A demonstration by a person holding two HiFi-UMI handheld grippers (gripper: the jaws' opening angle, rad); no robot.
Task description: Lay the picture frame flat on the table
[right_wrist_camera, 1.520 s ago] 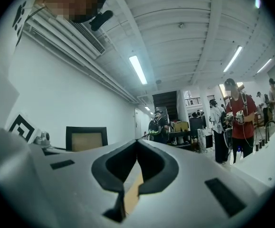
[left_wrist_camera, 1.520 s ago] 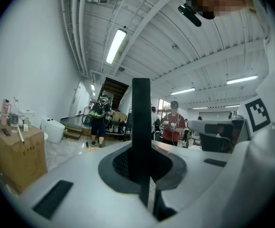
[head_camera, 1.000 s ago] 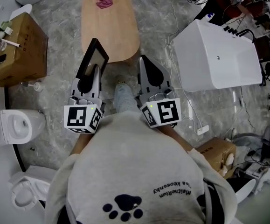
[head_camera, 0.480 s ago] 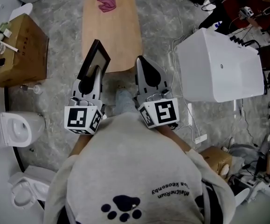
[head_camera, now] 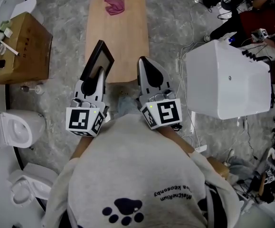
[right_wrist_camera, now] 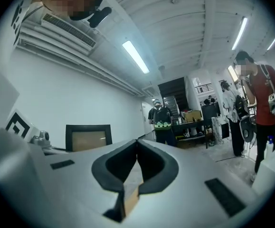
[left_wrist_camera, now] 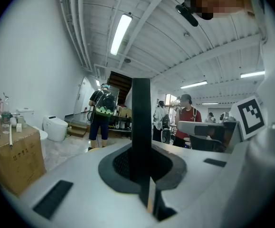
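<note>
A black picture frame (head_camera: 98,60) with a beige pane stands upright in my left gripper (head_camera: 96,74), which is shut on its lower edge. It hangs just off the near left corner of the oval wooden table (head_camera: 120,37). In the left gripper view the frame (left_wrist_camera: 140,118) shows edge-on as a dark bar rising between the jaws of my left gripper (left_wrist_camera: 142,163). My right gripper (head_camera: 146,63) is shut on nothing, level with the left one, its tip over the table's near end. In the right gripper view the jaws of my right gripper (right_wrist_camera: 137,146) meet, and the frame (right_wrist_camera: 88,137) stands to their left.
A red cloth (head_camera: 114,6) lies at the table's far end. A cardboard box (head_camera: 21,46) with small items sits at the left, a toilet (head_camera: 11,129) below it. A large white tub (head_camera: 227,80) and cables lie at the right. People stand farther off.
Both grippers and the held frame have moved forward together: the table's near end now lies closer under them. The floor, the tub and the box have slid down the head view. The grips are unchanged.
</note>
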